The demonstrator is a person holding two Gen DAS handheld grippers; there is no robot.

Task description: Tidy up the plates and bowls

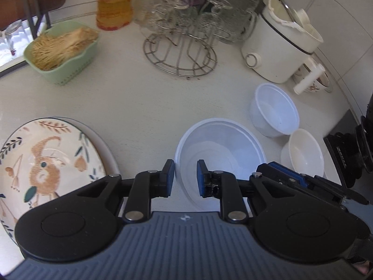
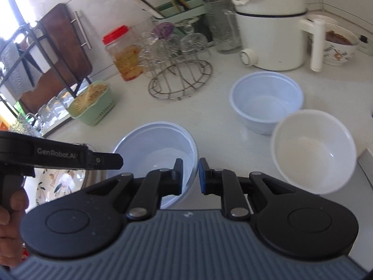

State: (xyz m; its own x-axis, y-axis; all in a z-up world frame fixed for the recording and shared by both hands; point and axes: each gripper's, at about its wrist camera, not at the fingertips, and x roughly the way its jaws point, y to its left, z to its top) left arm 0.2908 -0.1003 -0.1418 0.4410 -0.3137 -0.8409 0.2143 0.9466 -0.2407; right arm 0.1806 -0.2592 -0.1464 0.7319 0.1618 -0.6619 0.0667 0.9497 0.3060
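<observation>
Both grippers (L [image 1: 185, 178], R [image 2: 189, 176]) gripping big bowl [image 1: 219, 149]

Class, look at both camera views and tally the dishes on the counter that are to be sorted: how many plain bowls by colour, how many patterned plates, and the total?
Pale blue bowls: 2, the large one and the smaller one
White bowls: 1
Patterned plates: 1
Total: 4
</observation>
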